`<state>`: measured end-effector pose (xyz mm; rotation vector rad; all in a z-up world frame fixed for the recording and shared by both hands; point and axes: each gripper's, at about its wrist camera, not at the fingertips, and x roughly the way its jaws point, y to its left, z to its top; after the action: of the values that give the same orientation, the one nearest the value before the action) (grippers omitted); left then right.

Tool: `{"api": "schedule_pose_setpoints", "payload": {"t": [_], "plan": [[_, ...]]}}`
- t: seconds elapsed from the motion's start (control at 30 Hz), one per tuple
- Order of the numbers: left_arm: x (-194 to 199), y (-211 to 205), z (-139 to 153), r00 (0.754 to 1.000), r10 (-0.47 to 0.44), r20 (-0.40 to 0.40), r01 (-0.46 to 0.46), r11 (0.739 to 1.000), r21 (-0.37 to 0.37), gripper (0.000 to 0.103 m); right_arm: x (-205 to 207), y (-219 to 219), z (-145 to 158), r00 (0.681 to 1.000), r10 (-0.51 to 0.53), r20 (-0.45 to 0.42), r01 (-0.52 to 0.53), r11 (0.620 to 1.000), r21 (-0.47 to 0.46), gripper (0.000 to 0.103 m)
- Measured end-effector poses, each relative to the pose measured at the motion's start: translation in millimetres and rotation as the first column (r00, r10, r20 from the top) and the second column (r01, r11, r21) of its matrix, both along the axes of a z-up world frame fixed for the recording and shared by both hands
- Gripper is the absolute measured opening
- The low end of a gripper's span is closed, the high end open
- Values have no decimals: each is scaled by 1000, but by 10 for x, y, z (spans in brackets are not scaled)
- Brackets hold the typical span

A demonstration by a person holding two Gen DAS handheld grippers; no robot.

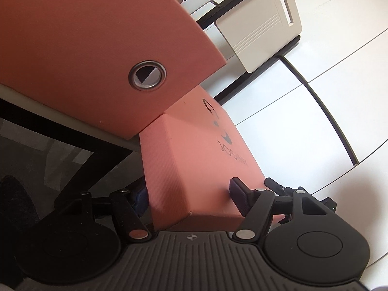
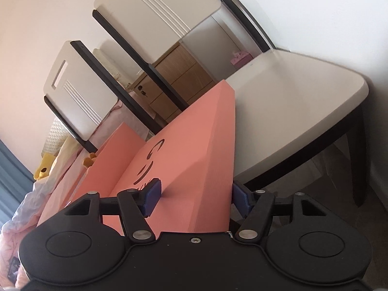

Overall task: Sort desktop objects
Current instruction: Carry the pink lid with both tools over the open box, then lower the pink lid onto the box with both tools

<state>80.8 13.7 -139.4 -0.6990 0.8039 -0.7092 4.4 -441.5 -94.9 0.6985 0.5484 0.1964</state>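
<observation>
While the left hand-held gripper clamps the coral box (logo upward), the right hand-held gripper clamps it too — both squeezing; chairs beyond.

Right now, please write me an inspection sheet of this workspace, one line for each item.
Surface: pale table edge shows only behind the flap.
Job's things: coral box, printed logo, flap with metal eyelet raised.
Clutter: yellow soft toy, pink bedding.
Grippers: left gripper and right gripper both clamp the coral box.
Cables: nothing seen.
Surroundings: cream chair, second chair back, wooden cabinet, white tiled floor.
</observation>
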Motion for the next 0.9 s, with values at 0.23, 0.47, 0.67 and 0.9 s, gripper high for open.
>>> {"api": "schedule_pose_setpoints", "payload": {"t": [0.23,0.47,0.67,0.9], "plan": [[-96,-2,206,1000,-3,21,4,999,-39,73,-171,-2,188,997,-35,73,35,999,-1,64],[-215,-124,550,999,-9,37,11,999,-41,73,-337,-67,306,989,-84,120,82,996,14,64],[-205,-229,817,994,-24,105,26,1000,-16,73,-416,-102,425,981,-110,160,105,994,41,64],[-150,-217,1110,984,-20,177,23,1000,-15,73,-349,-53,683,970,-95,223,84,995,56,64]]}}
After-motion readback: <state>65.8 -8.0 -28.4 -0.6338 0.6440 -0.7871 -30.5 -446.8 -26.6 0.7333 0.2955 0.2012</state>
